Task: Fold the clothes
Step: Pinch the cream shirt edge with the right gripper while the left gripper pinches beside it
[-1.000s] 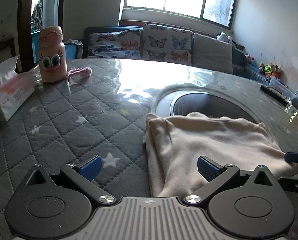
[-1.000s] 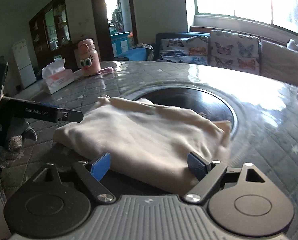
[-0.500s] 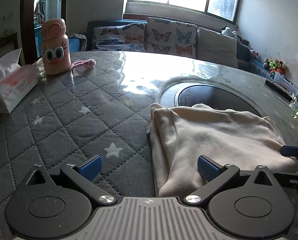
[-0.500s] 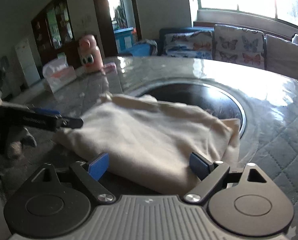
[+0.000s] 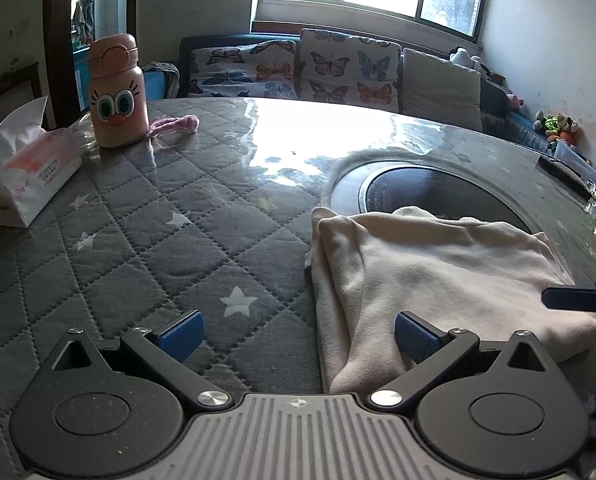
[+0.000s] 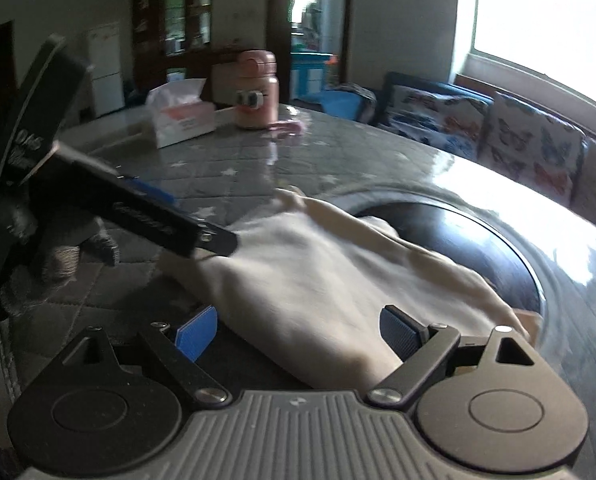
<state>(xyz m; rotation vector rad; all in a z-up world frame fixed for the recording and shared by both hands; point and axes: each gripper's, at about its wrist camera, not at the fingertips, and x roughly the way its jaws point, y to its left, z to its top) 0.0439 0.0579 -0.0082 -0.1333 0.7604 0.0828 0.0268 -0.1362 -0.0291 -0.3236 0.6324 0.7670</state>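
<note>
A folded cream garment (image 5: 438, 276) lies on the grey quilted table cover (image 5: 145, 240), partly over a dark round inset. My left gripper (image 5: 298, 334) is open and empty at the garment's near left corner, its right finger over the cloth. In the right wrist view the same garment (image 6: 338, 280) lies in front of my right gripper (image 6: 298, 334), which is open and empty at its near edge. The left gripper's black finger (image 6: 157, 228) reaches in from the left, above the cloth. The right gripper's fingertip (image 5: 574, 300) shows at the right edge of the left wrist view.
A pink cartoon bottle (image 5: 115, 92), a tissue pack (image 5: 25, 180) and a pink strap (image 5: 177, 124) sit at the far left of the table. The dark round inset (image 5: 438, 192) is behind the garment. A sofa with butterfly cushions (image 5: 330, 68) stands beyond the table.
The right gripper has swung left and tilted, so its view is blurred and turned toward the bottle side. The left gripper has pulled back and risen slightly. The garment lies as before.
</note>
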